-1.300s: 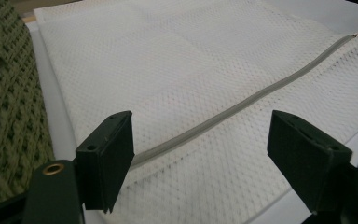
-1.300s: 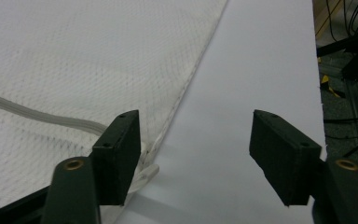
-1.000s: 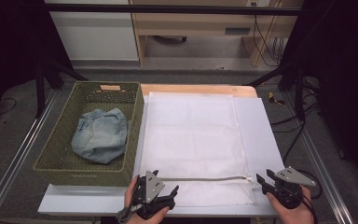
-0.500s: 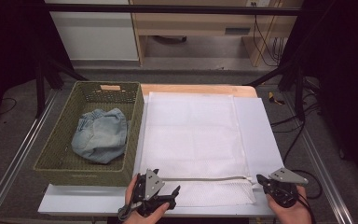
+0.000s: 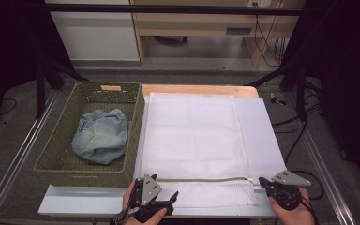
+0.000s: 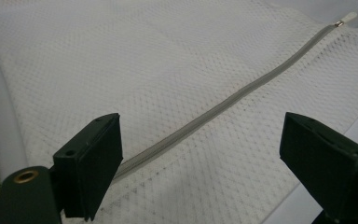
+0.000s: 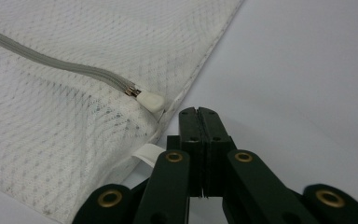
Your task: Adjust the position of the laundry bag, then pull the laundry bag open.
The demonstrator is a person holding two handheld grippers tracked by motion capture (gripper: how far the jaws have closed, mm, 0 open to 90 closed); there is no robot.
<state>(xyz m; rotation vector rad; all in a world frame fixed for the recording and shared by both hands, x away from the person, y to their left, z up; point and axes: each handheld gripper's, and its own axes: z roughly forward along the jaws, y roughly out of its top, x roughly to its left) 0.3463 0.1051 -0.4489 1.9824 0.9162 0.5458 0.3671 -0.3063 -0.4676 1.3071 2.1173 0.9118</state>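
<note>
A white mesh laundry bag [image 5: 194,140] lies flat on the white table [image 5: 262,136], filling most of its middle from the far edge to the near edge. Its grey zipper [image 5: 206,179] runs parallel to the near edge, with the small white pull tab [image 7: 150,100] parked at the bag's right corner, so the zipper looks fully closed. To the left, an olive-green woven basket [image 5: 61,154] sits along the table's left edge and holds a crumpled piece of light-blue denim clothing [image 5: 101,136], presumably waiting to go into the bag.

The left gripper [image 6: 200,154] hovers at the near-left corner of the bag with its 2 jaws spread wide, 1 on each side of the zipper's left end; the pads touch nothing. That straddling stance suits pinning or pinching the fabric there to keep the bag from sliding when the zipper is drawn.

The right gripper [image 7: 199,112] rests just beside the bag's near-right corner, over bare table, with its 2 jaws pressed together and nothing between them. The jaws have just been closing, yet the pull tab lies just clear of their tips, so the pinch seems to have missed it. A fresh approach, opened and aimed at the tab, looks necessary.
</note>
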